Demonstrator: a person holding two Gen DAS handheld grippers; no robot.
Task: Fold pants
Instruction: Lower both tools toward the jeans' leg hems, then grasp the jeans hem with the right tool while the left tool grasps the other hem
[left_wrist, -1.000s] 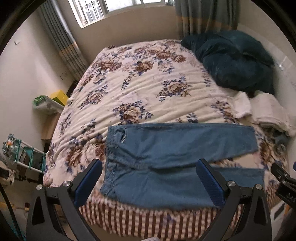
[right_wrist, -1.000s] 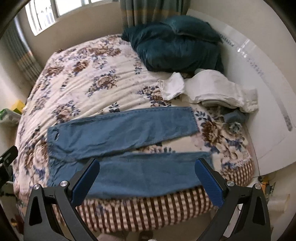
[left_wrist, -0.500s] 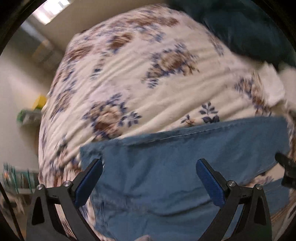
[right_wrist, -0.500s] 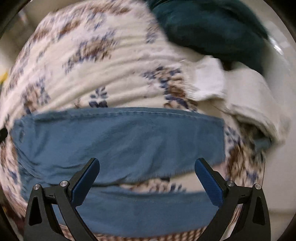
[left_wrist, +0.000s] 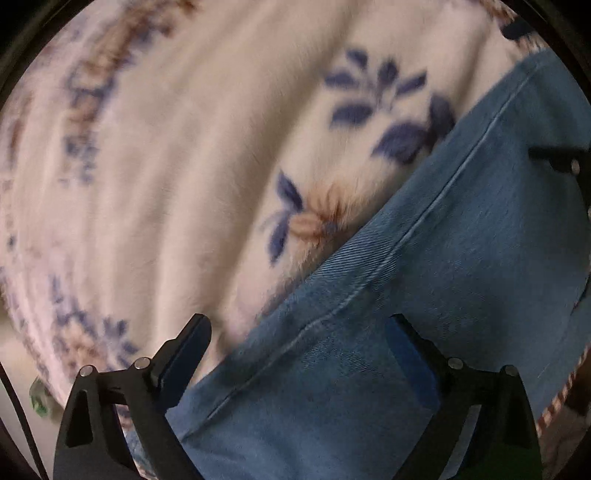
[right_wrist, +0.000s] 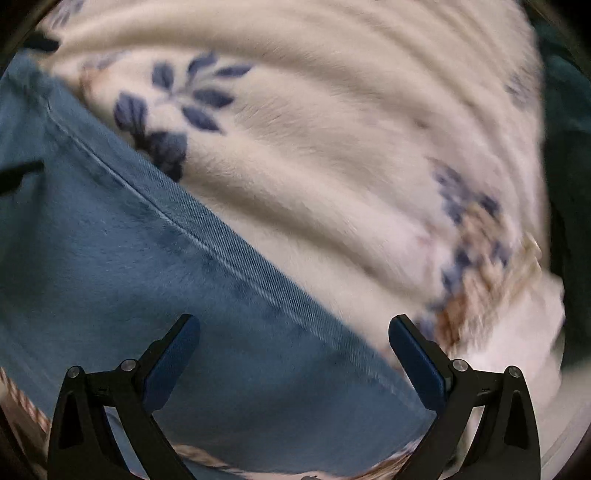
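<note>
Blue denim pants (left_wrist: 424, 295) lie flat on a floral bedspread (left_wrist: 184, 166). In the left wrist view my left gripper (left_wrist: 299, 354) is open, close above the far leg's seamed edge, one finger over the bedspread and one over denim. In the right wrist view the pants (right_wrist: 129, 266) fill the lower left. My right gripper (right_wrist: 293, 354) is open, low over the same leg's edge near its hem end. The right gripper's black frame (left_wrist: 561, 158) shows at the left view's right edge. Nothing is held.
The cream bedspread with blue and brown flowers (right_wrist: 332, 166) spreads beyond the pants. A dark teal blanket (right_wrist: 565, 129) lies at the right edge. White cloth (right_wrist: 517, 332) lies near the leg's end. A striped bed edge (left_wrist: 561, 398) shows lower right.
Both grippers have dropped down and forward from well above the bed to just over the far pant leg's edge. Both stay open. The pants have not moved.
</note>
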